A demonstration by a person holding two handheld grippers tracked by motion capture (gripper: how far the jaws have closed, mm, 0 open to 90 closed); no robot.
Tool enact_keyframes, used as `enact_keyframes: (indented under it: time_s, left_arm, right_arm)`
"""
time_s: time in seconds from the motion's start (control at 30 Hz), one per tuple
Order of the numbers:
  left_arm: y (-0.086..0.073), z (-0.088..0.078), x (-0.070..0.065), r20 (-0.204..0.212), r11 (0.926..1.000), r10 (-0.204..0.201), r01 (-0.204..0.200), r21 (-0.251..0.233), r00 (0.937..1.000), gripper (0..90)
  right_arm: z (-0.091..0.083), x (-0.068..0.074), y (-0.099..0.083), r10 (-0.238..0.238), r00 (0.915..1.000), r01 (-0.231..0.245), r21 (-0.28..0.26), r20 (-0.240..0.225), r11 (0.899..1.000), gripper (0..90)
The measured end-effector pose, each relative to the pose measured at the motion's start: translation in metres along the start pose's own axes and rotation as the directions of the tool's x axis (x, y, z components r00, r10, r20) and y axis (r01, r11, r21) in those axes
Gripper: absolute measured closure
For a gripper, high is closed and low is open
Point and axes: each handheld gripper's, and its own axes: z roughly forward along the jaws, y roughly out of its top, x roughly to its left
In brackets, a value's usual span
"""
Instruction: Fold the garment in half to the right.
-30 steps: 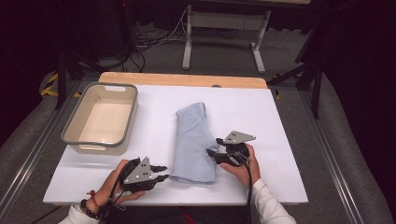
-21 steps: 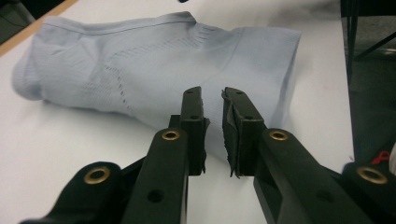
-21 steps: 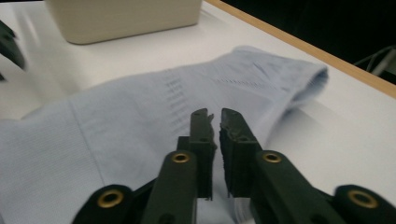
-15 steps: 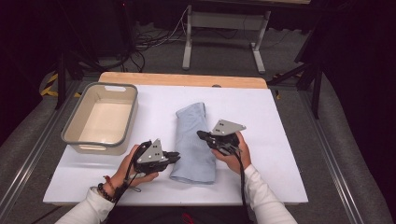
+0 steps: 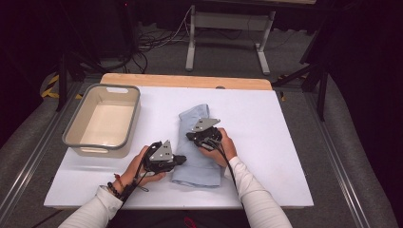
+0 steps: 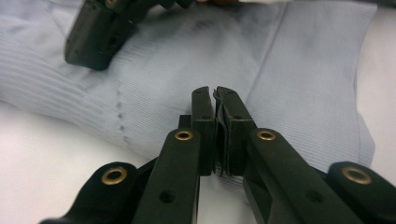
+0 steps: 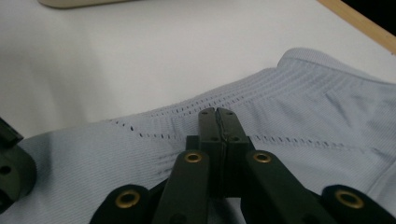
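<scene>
At table centre, folded light-blue cloth (image 5: 199,147): soft, light, limp. My left gripper (image 5: 179,158) at its 9 o'clock edge, right gripper (image 5: 190,135) on top; both closed, seemingly pinching nothing. Grab at ribbed hem.

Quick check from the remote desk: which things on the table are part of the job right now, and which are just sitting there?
In the job: folded light-blue garment; left gripper, shut at its near-left edge; right gripper, shut over its middle.

Lying about: beige bin, far left, apart from the garment.

One folded cloth (image 5: 198,142), one tub (image 5: 71,128), two claws: left claw (image 5: 183,158), right claw (image 5: 189,135).
</scene>
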Motion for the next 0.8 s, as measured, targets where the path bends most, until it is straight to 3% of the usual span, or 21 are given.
enact_keyframes:
  time_s: [0.13, 0.3, 0.37, 0.4, 0.5, 0.53, 0.67, 0.7, 0.73, 0.8]
  left_arm:
    - [-0.001, 0.006, -0.004, 0.043, 0.9992, 0.020, -0.022, 0.033, 0.9989, 88.6]
    - [-0.001, 0.009, -0.008, 0.046, 0.9988, 0.033, -0.035, 0.034, 0.9984, 89.3]
    - [0.001, 0.006, -0.009, 0.038, 0.9986, 0.046, -0.047, 0.025, 0.9982, 88.7]
    - [0.003, 0.003, -0.009, 0.021, 0.9980, 0.062, -0.062, 0.012, 0.9979, 87.7]
    - [0.013, -0.010, -0.003, -0.027, 0.9971, 0.044, -0.045, -0.061, 0.9987, 85.1]
    - [0.013, -0.010, -0.003, -0.027, 0.9971, 0.044, -0.045, -0.061, 0.9987, 83.3]
    - [0.024, -0.013, 0.014, -0.127, 0.9943, 0.009, -0.023, -0.104, 0.9919, 79.8]
    - [0.024, -0.013, 0.014, -0.127, 0.9943, 0.009, -0.023, -0.104, 0.9919, 78.8]
    - [0.028, -0.013, 0.019, -0.155, 0.9927, 0.006, -0.025, -0.118, 0.9879, 79.0]
    - [0.032, -0.009, 0.025, -0.162, 0.9948, -0.007, -0.010, -0.101, 0.9868, 78.9]
  right_arm:
    - [0.004, 0.002, -0.006, -0.022, 0.9992, 0.022, 0.016, 0.033, 1.000, 89.7]
    - [0.002, -0.001, -0.010, 0.035, 0.9993, -0.035, -0.017, 0.012, 0.999, 87.8]
    - [-0.003, -0.008, -0.010, 0.068, 0.9975, -0.069, -0.047, -0.018, 0.997, 85.9]
    - [-0.006, -0.010, -0.009, 0.069, 0.9975, -0.069, -0.048, -0.013, 0.996, 85.7]
    - [-0.015, -0.021, -0.001, 0.081, 0.9965, -0.079, -0.068, 0.020, 0.995, 86.7]
    - [-0.015, -0.021, -0.001, 0.081, 0.9965, -0.079, -0.068, 0.020, 0.995, 86.7]
    - [-0.017, -0.037, 0.019, 0.048, 0.9970, -0.045, -0.060, 0.061, 0.997, 88.1]
    - [-0.016, -0.039, 0.024, 0.039, 0.9971, -0.036, -0.053, 0.065, 0.998, 88.1]
    - [-0.013, -0.041, 0.029, 0.034, 0.9975, -0.031, -0.053, 0.062, 0.998, 88.1]
    - [-0.008, -0.046, 0.035, 0.046, 0.9984, -0.044, -0.068, 0.033, 0.997, 88.6]
